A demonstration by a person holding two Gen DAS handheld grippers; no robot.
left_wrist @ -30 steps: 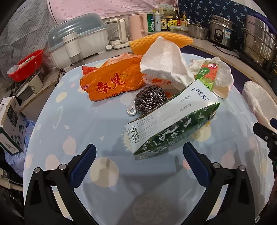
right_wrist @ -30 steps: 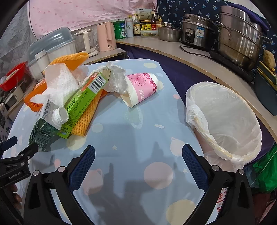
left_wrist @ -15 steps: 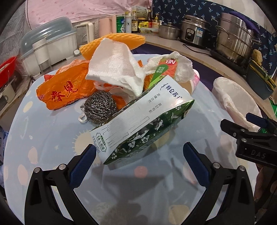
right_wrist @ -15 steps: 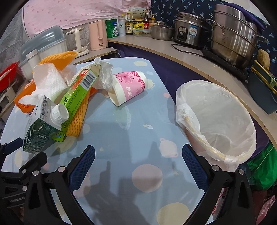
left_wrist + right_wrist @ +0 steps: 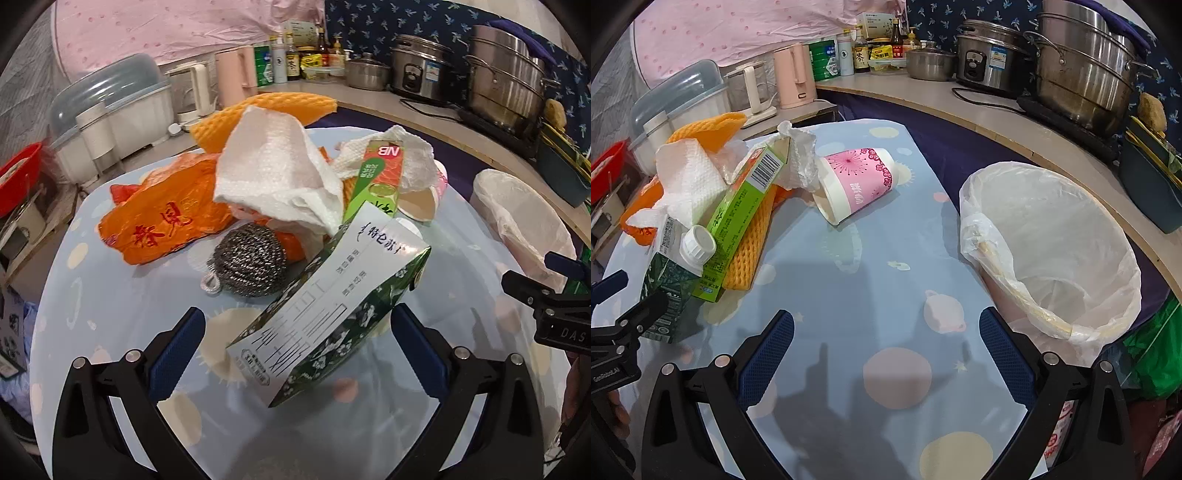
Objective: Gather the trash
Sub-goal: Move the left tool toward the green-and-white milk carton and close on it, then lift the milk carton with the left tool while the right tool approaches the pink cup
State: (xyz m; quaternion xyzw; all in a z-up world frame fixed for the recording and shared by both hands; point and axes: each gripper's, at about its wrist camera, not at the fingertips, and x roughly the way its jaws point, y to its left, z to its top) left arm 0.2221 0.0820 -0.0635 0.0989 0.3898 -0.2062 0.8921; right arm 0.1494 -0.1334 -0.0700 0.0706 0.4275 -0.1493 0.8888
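A green and white milk carton (image 5: pixel 328 314) lies on its side on the blue table, its base between the fingers of my open left gripper (image 5: pixel 295 350); neither pad touches it. Behind it sit a steel scourer (image 5: pixel 251 266), an orange plastic bag (image 5: pixel 162 218), a white paper towel (image 5: pixel 277 173), a green box (image 5: pixel 380 181) and orange foam net (image 5: pixel 258 110). In the right wrist view the carton (image 5: pixel 670 273) with its white cap lies at the left, and a pink paper cup (image 5: pixel 857 184) lies tipped over. My right gripper (image 5: pixel 886 354) stands open over bare tablecloth beside the lined bin (image 5: pixel 1052 240).
The white-lined bin stands off the table's right edge (image 5: pixel 967 280). A curved counter (image 5: pixel 997 122) behind holds pots, a rice cooker, bottles and a pink kettle. A dish rack with a cover (image 5: pixel 110 110) and a red basin (image 5: pixel 18 177) stand at the left.
My left gripper has moved forward, so the carton's base now lies between its fingers and looks larger. The right gripper has shifted slightly closer to the bin; both stay open.
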